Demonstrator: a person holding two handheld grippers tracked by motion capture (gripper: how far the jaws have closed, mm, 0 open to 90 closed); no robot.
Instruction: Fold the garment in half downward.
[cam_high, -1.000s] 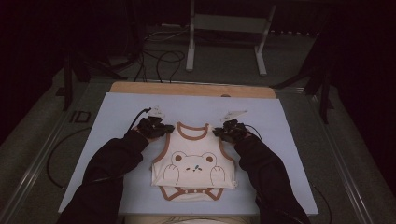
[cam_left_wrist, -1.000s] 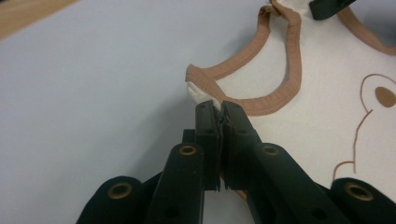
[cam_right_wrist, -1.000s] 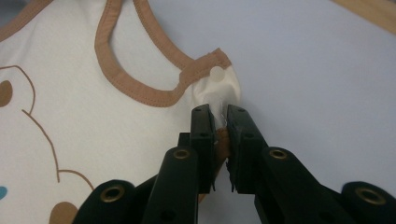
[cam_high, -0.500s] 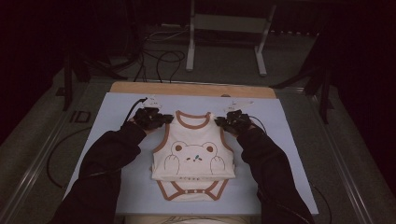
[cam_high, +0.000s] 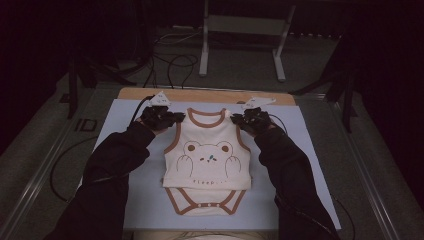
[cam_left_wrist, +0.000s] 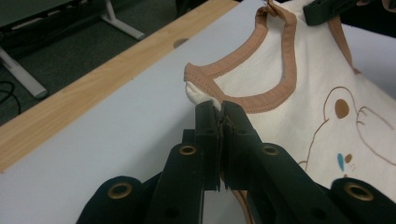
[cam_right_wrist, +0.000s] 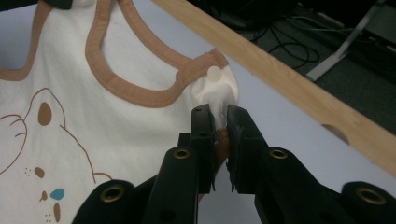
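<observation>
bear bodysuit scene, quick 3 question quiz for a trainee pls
1. True or false: the left gripper is shut on a shoulder of the cream, brown-trimmed bear-print baby bodysuit.
2. The right gripper grips which part? A) crotch snaps B) shoulder C) side seam
3. What colour is the sheet under the bodysuit?

Key: 1 true; 2 B; 3 pale blue.

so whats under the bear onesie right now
The onesie lies on a pale blue mat, over a wooden table edge. Each claw, left and right, pinches a shoulder. What the cloth covers beneath it is hidden.
</observation>
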